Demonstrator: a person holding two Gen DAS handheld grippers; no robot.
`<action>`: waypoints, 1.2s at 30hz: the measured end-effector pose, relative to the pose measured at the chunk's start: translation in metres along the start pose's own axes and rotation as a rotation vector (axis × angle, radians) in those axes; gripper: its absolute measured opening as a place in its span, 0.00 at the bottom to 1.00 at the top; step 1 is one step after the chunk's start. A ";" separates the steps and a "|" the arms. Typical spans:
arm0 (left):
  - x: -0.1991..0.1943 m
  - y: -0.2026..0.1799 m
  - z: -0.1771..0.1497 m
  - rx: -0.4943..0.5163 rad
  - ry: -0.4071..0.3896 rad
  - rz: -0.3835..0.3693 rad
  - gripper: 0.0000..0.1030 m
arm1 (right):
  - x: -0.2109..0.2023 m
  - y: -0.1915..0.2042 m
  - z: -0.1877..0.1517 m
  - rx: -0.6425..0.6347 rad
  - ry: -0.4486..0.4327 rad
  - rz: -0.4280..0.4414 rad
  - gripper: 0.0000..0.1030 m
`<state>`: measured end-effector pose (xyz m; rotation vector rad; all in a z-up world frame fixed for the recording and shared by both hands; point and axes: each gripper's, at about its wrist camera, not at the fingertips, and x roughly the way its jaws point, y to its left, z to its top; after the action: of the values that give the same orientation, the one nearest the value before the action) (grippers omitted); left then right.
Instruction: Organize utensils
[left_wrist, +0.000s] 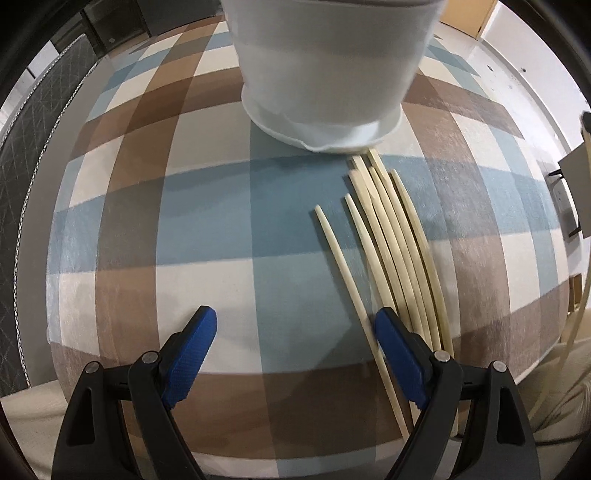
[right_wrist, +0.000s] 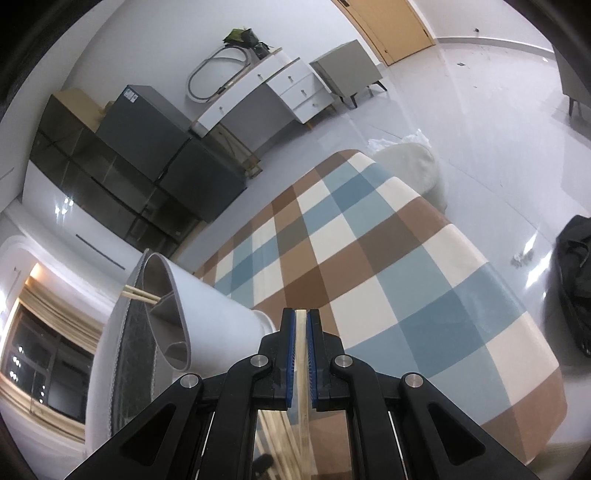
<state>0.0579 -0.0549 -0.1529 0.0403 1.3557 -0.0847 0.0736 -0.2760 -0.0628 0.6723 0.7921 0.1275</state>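
The loose chopsticks (left_wrist: 391, 236) lay fanned on the checkered table (left_wrist: 184, 229) beside the white holder (left_wrist: 325, 74). The left claw (left_wrist: 295, 325) hung wide, partly over them, so it could've scattered them; the right claw (right_wrist: 301, 321) pinched one chopstick (right_wrist: 301, 332), which might've slipped.

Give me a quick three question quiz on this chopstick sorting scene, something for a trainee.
1. True or false: the left gripper is open above the checked tablecloth.
2. What is the right gripper clamped on?
3. Where do the loose chopsticks lie: A, right of the white holder's base, or B, left of it?

Key: 1 true. 2 a chopstick. 3 A.
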 end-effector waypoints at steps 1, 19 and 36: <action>0.001 0.002 0.003 -0.014 0.002 0.001 0.82 | 0.000 0.001 0.000 -0.005 -0.001 -0.001 0.05; 0.011 -0.019 0.059 -0.002 -0.094 -0.015 0.03 | -0.001 0.019 -0.005 -0.103 -0.024 -0.012 0.05; -0.088 -0.027 0.031 0.020 -0.391 -0.167 0.00 | -0.040 0.083 -0.040 -0.376 -0.160 0.019 0.05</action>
<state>0.0677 -0.0808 -0.0598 -0.0708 0.9650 -0.2348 0.0289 -0.2039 -0.0085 0.3294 0.5862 0.2304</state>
